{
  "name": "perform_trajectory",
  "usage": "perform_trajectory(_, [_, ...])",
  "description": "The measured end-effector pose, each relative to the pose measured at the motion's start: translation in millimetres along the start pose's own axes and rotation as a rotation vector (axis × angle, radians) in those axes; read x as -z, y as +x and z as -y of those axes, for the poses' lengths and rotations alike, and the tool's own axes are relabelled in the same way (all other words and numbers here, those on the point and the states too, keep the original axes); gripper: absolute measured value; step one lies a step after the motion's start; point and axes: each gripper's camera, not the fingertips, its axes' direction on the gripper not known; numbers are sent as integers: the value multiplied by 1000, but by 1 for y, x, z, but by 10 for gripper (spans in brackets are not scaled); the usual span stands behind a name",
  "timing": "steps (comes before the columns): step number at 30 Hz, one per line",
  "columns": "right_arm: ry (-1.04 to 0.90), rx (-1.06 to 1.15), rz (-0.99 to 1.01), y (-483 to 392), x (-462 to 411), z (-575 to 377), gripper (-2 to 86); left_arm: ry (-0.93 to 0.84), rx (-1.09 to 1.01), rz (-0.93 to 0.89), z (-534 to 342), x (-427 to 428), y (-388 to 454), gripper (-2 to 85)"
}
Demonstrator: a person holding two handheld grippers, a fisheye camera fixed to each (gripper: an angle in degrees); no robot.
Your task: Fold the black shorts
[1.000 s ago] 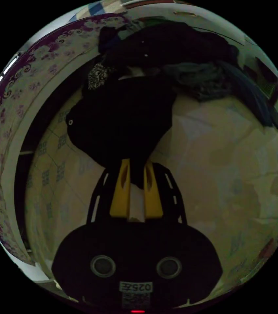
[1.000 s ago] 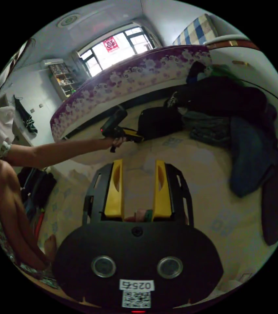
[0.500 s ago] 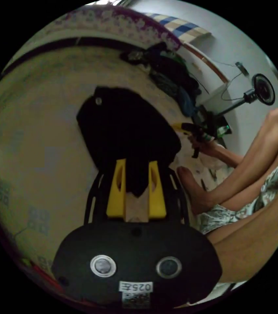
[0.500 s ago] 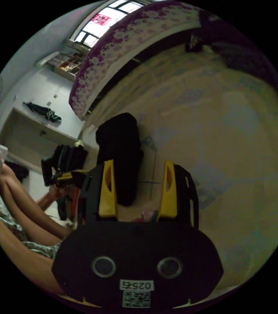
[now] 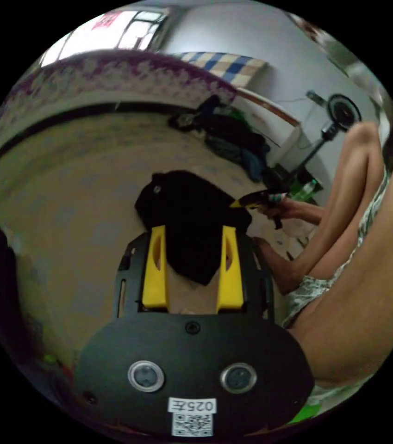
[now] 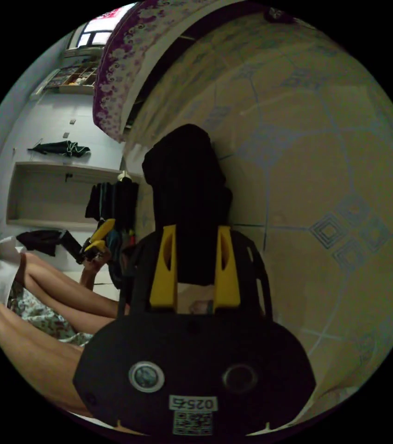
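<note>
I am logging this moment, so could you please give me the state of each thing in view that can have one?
black shorts: bunched, lying on the patterned mat.
left gripper: jaws apart, shorts lying between them.
right gripper: jaws around the shorts' edge; grip unclear.

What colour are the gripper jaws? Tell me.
Yellow, clearest in the right gripper view, on the right gripper.
</note>
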Motion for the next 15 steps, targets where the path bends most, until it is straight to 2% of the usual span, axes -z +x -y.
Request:
perform_trajectory(1, [-33,-18,20,5,-2,6,106,29,-89,2,5,-3,14,130])
perform_trajectory(3, [-118,-96,95,14,-1,20,60,37,-144,-107,17,-22,28,125])
perform_trajectory(4, [-105,-101,189,13,8,26,48,24,-149,-196,26,-39,34,125])
perform_trajectory(6, [-50,-117,287,3,19,30,36,13,-194,-235,36,-60,45,132])
perform_trajectory(7, [-32,-93,321,-10,23,33,31,-14,-254,-187,42,-67,53,136])
perform_trajectory(10, [67,27,222,-56,38,45,21,-8,-330,-14,45,-40,62,123])
perform_trajectory(13, [117,245,286,-119,38,63,24,244,-272,188,32,40,45,71])
perform_trajectory(15, [77,391,368,-155,30,76,32,361,-198,167,23,98,18,56])
